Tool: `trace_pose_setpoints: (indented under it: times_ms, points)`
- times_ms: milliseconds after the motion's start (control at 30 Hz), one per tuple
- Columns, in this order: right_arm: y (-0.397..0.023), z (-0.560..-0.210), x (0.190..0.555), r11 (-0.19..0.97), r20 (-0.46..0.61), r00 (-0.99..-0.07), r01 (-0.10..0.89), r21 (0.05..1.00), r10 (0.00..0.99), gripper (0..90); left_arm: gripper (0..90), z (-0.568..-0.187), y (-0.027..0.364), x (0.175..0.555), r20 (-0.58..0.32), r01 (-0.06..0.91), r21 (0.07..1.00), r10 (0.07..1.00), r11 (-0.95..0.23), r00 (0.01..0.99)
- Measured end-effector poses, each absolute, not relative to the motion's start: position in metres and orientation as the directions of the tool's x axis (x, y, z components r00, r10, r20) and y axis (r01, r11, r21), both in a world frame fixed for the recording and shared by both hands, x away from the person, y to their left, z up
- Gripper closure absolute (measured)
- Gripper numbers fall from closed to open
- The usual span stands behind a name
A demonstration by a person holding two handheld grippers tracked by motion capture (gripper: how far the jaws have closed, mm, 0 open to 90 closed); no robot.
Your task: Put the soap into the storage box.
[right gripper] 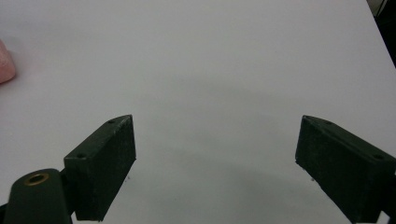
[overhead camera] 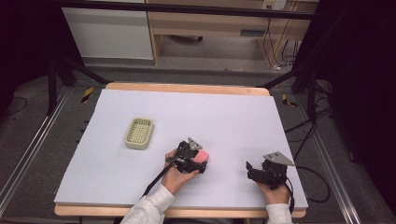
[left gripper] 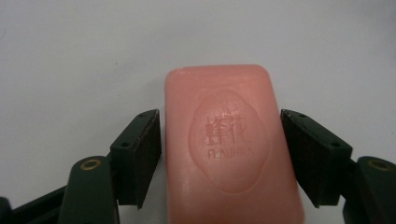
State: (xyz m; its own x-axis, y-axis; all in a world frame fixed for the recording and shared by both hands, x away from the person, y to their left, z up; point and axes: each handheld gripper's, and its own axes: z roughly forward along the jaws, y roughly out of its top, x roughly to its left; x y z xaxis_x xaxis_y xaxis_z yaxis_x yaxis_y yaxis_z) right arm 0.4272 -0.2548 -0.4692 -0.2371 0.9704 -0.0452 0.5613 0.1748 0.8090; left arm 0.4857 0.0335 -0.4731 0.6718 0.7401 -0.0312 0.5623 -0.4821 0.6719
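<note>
Sleeves in pale grey come in from the near edge of the desk (overhead camera: 140, 112), each hand carrying a hand-held gripper. On the left, the left hand-held gripper (overhead camera: 198, 161) sits near the middle of the near half of the desk, over a pink soap (overhead camera: 202, 157). Seen from the left gripper view, the soap (left gripper: 231, 149) lies flat on the white desk surface with its stamped oval facing up, running lengthwise between the two black jaws of the left hand-held gripper (left gripper: 222, 158). The jaws stand narrow around it: the right pad looks to be against the soap's side, while a thin sliver of gap shows at the left pad, so it brackets the bar rather than clamps it.

To the right, the right hand-held gripper (overhead camera: 252, 169) rests low by the near right part of the desk, well apart from the soap. In its own view the right hand-held gripper (right gripper: 215, 158) has its jaws wide with only bare desk (right gripper: 210, 70) between them, and a corner of the soap (right gripper: 5, 63) peeks in at the left edge.

Farther off to the left, a cream soap dish (overhead camera: 139, 133) with a ribbed inside stands on the desk, well apart from both grippers.
</note>
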Motion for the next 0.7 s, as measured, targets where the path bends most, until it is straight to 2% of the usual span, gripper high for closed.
trace_pose_setpoints:
  times_ms: [367,700]
  points:
    - [-0.2546,-0.4693,0.4273,0.176,-0.046,-0.239,0.561,0.809,0.970,12.3,36.1,-0.4741,0.0322,0.4852,-0.025,0.563,0.669,0.742,-0.486,0.670]
    - [-0.2548,-0.4695,0.4277,0.174,-0.042,-0.237,0.567,0.805,0.971,12.3,36.6,-0.4740,0.0319,0.4850,-0.018,0.559,0.666,0.739,-0.494,0.674]
